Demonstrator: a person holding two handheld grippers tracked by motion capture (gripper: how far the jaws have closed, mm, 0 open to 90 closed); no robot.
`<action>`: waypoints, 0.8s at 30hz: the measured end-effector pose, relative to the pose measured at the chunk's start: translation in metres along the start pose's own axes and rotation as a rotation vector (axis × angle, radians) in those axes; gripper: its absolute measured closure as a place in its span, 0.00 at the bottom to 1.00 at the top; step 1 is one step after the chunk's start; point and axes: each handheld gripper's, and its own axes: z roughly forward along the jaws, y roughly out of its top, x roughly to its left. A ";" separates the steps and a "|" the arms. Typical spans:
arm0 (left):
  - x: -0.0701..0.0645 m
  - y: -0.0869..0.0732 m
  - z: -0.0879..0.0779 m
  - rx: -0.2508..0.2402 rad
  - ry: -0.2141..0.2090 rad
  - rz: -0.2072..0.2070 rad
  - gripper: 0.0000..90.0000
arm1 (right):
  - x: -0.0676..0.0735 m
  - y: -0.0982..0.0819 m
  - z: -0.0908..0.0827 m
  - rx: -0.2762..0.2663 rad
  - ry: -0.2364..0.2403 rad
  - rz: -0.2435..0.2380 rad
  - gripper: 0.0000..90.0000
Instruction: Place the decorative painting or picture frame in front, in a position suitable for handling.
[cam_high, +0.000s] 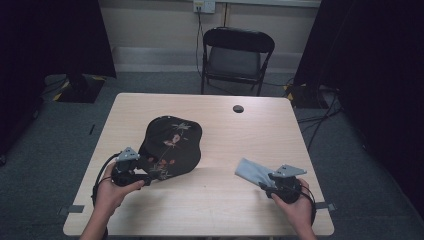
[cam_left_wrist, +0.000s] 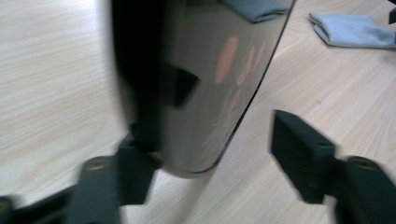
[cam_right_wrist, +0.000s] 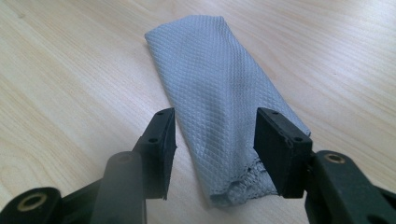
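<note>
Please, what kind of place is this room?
Probably a recording studio or lab room, not a home: black curtains on both sides, a lone folding chair, cables on grey carpet, one bare table.

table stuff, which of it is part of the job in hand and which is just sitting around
In the job:
- black floral cap, brim between the left tool jaws
- folded grey waffle-weave cloth, between the right tool jaws

Lying about:
- black folding chair beyond the table
- wall socket

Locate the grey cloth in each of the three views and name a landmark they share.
High view: grey cloth lies right of centre, low on the table, before the right hand-held gripper.
Left gripper view: top right corner, beyond the cap.
Right gripper view: centre, between the jaws.
Shared landmark: the wooden table.
</note>
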 end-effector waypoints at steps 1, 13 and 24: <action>0.000 0.001 -0.001 -0.004 -0.004 0.001 0.45 | 0.000 0.000 0.000 0.002 -0.002 0.004 0.54; -0.015 0.001 -0.006 0.066 0.003 -0.012 0.76 | 0.000 0.002 -0.003 -0.007 -0.011 0.001 0.54; -0.022 0.017 -0.026 -0.004 -0.021 -0.013 0.59 | 0.003 0.003 -0.001 -0.005 -0.004 -0.010 0.54</action>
